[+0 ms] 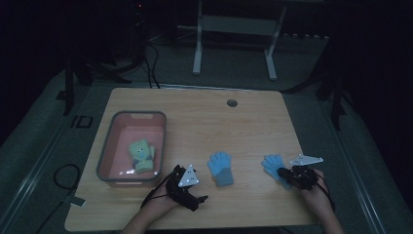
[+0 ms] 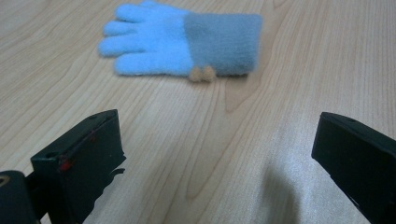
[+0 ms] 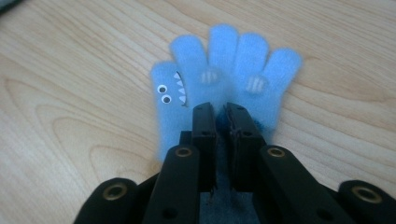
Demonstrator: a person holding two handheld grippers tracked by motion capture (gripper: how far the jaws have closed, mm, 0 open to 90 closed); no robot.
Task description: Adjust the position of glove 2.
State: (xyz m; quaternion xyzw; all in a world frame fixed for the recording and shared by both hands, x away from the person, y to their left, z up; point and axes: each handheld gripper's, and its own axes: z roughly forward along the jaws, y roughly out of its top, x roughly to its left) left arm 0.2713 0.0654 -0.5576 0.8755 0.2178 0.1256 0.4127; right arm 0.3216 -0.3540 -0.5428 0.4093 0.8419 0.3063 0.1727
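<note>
Two small blue gloves lie on the wooden table (image 1: pixel 195 117). The middle glove (image 1: pixel 220 168) (image 2: pixel 182 39) has a grey cuff and lies flat ahead of my left gripper (image 1: pixel 197 199) (image 2: pixel 217 154), which stands open near the front edge with nothing between its jaws. The right glove (image 1: pixel 272 165) (image 3: pixel 229 74) bears googly eyes and teeth on its thumb side. My right gripper (image 1: pixel 286 176) (image 3: pixel 222 116) is shut on this glove's palm, pinching a fold of the fabric between its jaws.
A grey bin with a pink inside (image 1: pixel 163 131) stands at the left of the table and holds a green glove (image 1: pixel 141 153). A round cable hole (image 1: pixel 232 103) sits near the far edge. A white desk frame (image 1: pixel 197 44) stands beyond the table.
</note>
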